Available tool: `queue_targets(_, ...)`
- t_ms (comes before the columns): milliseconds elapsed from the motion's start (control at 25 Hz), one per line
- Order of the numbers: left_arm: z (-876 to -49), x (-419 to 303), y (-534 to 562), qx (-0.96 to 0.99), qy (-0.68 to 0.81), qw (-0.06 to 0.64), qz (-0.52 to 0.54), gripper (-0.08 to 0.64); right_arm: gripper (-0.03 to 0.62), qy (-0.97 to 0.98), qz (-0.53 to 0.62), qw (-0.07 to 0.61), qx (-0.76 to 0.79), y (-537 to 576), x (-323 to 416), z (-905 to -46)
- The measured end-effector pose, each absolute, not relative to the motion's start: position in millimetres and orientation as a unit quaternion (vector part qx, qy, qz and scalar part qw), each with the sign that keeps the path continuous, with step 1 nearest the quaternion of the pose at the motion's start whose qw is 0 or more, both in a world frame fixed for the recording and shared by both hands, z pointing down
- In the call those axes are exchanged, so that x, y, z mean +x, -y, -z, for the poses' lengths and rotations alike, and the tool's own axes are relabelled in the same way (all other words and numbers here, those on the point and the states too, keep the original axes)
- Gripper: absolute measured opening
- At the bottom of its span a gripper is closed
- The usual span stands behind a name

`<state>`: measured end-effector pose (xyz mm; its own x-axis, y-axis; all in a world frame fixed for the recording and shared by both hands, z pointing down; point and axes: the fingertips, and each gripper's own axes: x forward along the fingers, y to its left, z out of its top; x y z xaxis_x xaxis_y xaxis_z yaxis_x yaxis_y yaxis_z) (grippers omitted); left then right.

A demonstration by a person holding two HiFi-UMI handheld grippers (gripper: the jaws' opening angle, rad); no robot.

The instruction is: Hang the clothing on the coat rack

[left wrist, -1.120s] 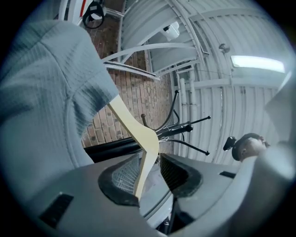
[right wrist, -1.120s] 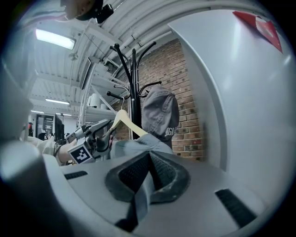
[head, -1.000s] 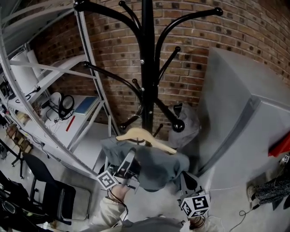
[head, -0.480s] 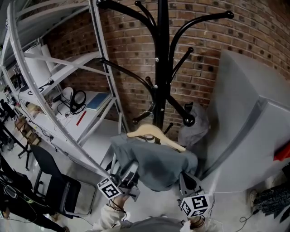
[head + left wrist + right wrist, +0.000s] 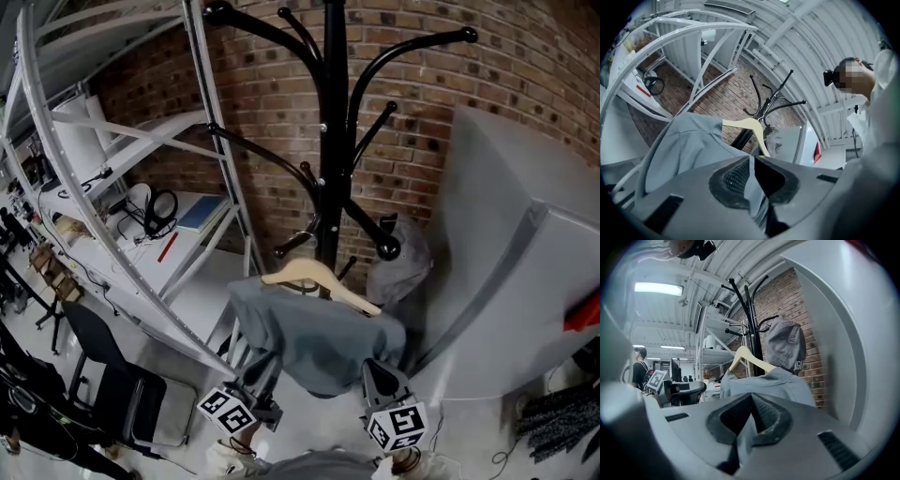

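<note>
A grey garment [image 5: 314, 339] hangs over a pale wooden hanger [image 5: 319, 278] in front of the black coat rack [image 5: 336, 141]. The hanger's metal hook sits close against a low rack arm; I cannot tell whether it rests on it. My left gripper [image 5: 262, 372] is at the garment's lower left hem. Its jaws have just been closing, and the left gripper view shows grey cloth [image 5: 689, 145] pinched between the pads of that gripper [image 5: 752, 176]. My right gripper [image 5: 380, 373] is shut on the lower right hem, with cloth [image 5: 764, 383] running out from between the pads of that gripper [image 5: 750, 413].
A grey cap [image 5: 398, 253] hangs on a low rack arm at the right. White metal shelving [image 5: 141, 206] stands to the left, with a black chair [image 5: 94, 361] below it. A large grey panel [image 5: 506, 262] stands at the right. A person [image 5: 640, 369] stands far off.
My left gripper has slid down the garment's left side to its hem and its jaws have closed on the cloth. The right gripper has barely moved.
</note>
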<state>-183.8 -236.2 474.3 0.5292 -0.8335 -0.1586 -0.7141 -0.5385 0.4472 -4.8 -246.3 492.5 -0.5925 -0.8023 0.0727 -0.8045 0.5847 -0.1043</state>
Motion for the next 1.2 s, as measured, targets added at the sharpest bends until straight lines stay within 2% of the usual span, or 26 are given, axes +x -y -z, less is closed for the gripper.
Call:
queue_targets(240,-479,-184,228,0.844,0.514,0.11,0.103,0.016,0.021,0.904,-0.057,0.015,0.423,242,-24,-492)
queue_targets(520,-497,-193,222,0.828,0.551,0.075,0.074,0.008,0.021,0.914,-0.042,0.017,0.402,235,-38,-487)
queue_targets(1200,-504,-178,219,0.828,0.556,0.07,0.027,0.008,0.021,0.909,-0.037,0.02,0.415,236,-37,-490)
